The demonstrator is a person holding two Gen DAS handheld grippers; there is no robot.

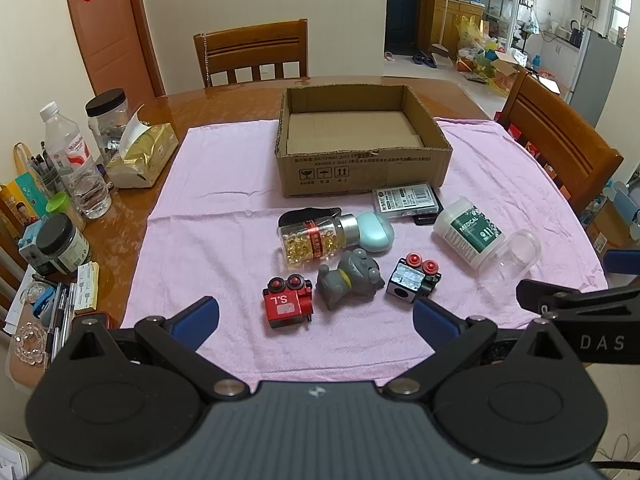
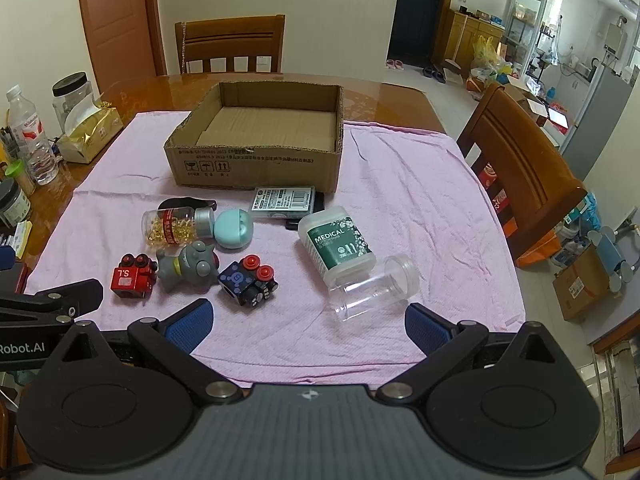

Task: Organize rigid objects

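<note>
An empty cardboard box (image 1: 362, 168) (image 2: 256, 164) stands on a pink cloth (image 1: 208, 232) (image 2: 420, 216). In front of it lie a capsule bottle (image 1: 316, 238) (image 2: 176, 226), a teal round case (image 1: 376, 232) (image 2: 233, 229), a grey toy figure (image 1: 348, 278) (image 2: 186, 266), a red toy train (image 1: 286, 306) (image 2: 130, 276), a dark toy train (image 1: 412, 278) (image 2: 248, 280), a flat label pack (image 1: 406, 198) (image 2: 284, 200), a MEDICAL tub (image 1: 466, 236) (image 2: 336, 244) and a clear jar (image 1: 510, 254) (image 2: 374, 288). My left gripper (image 1: 316, 320) is open near the trains. My right gripper (image 2: 306, 326) is open before the clear jar.
Bottles, jars, a tissue box (image 1: 140, 152) (image 2: 90, 134) and pens crowd the table's left side. Wooden chairs stand at the far side (image 1: 252, 54) (image 2: 230, 44) and the right (image 1: 560, 140) (image 2: 520, 172). Each gripper shows at the edge of the other's view.
</note>
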